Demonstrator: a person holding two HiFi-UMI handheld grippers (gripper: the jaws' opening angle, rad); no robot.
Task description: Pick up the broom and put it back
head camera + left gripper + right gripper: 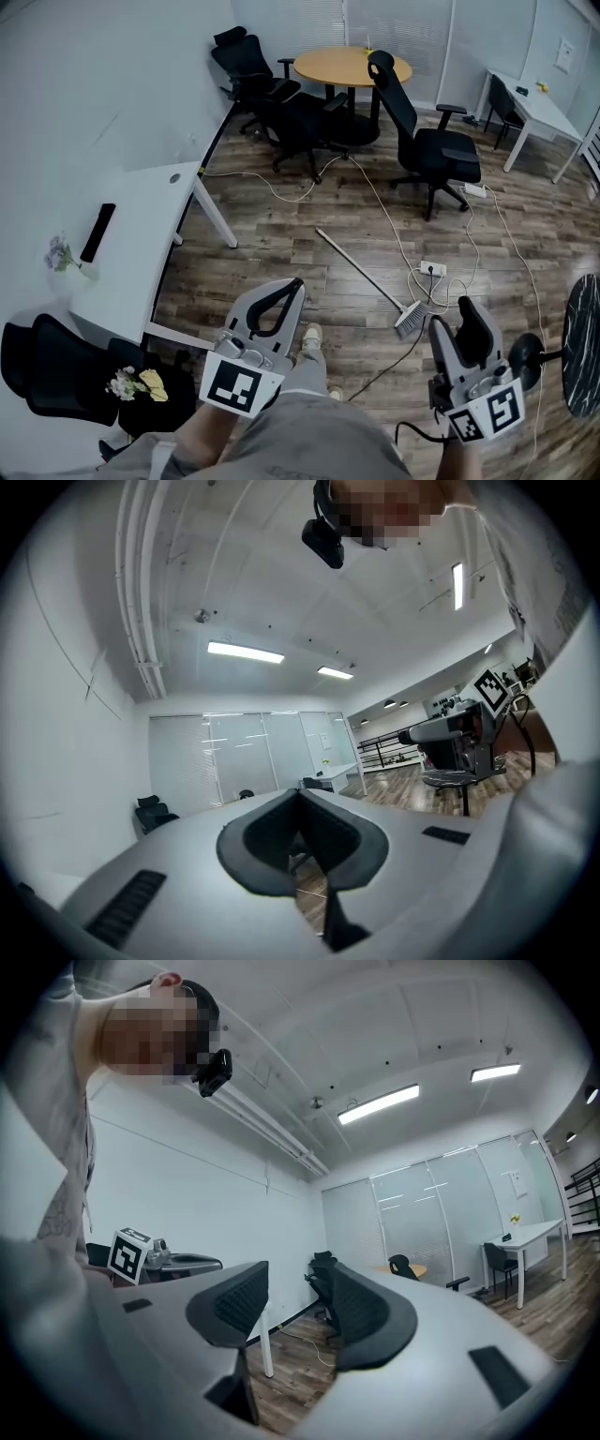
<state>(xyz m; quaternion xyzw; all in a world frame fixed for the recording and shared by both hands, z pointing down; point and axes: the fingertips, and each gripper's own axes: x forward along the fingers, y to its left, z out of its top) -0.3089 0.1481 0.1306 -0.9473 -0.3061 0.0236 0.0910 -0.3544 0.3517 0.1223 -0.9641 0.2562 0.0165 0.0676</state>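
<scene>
Nearest, the left gripper has its jaws together on nothing, and the right gripper has its jaws apart and empty. Just beyond them the broom lies on the wood floor. A white desk stands left and a round table far back.

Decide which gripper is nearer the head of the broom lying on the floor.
Right. In the head view, the right gripper is just right of the broom head, close beside it. The left gripper is well off to the head's left.
</scene>
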